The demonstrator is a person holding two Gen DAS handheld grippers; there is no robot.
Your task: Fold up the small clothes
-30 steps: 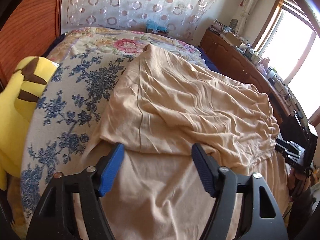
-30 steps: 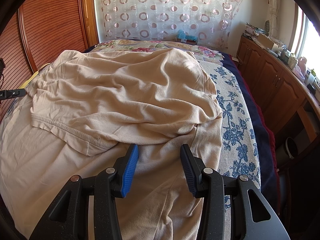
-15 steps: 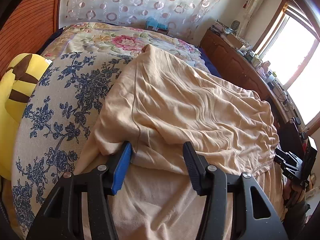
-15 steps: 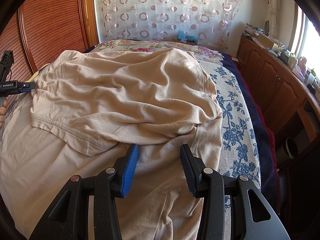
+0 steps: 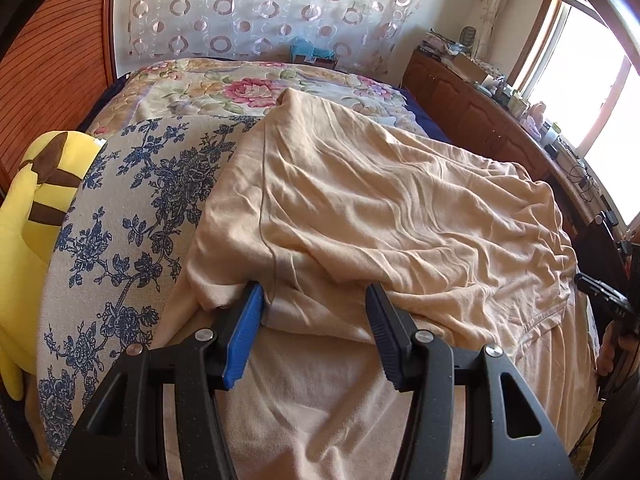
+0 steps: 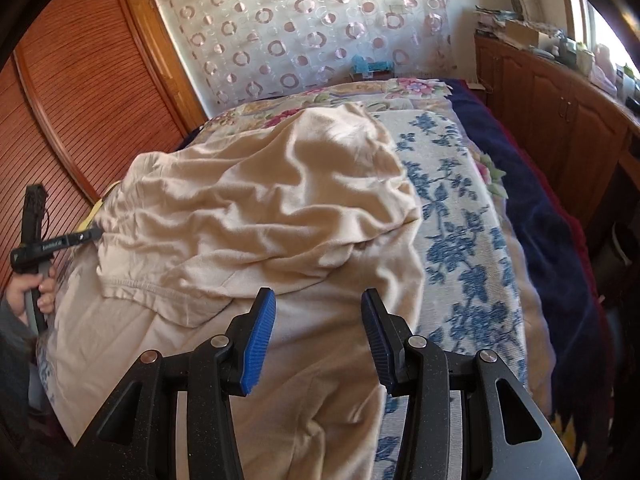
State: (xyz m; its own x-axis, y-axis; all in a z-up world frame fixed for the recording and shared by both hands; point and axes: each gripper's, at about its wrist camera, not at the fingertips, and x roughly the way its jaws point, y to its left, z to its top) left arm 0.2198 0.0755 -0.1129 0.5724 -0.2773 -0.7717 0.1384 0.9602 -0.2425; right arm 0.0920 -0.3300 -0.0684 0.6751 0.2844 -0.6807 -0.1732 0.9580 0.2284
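Down at the near edge of the beige garment, the left tongs stand about half open, and their 2 blue pads straddle the folded hem; the left pad touches the cloth fold, though whether the pads actually press on it cannot be told. The right tongs are parted a little less than half, empty, hovering above the lower layer of the same garment just short of its turned-over edge. The garment lies crumpled and partly doubled over on the bed, over a blue-flowered cover, with a yellow plush toy at the bed's left side. In the right wrist view a hand grips the handle of the left tongs at the garment's far left edge. Compared with 1 second ago, the left tongs have narrowed from a wider spread and come up to the hem, which then lay just ahead of the pads. The right tongs kept the same gap but have swung and rolled, so the bed now slants across their view and more of the flowered cover shows.
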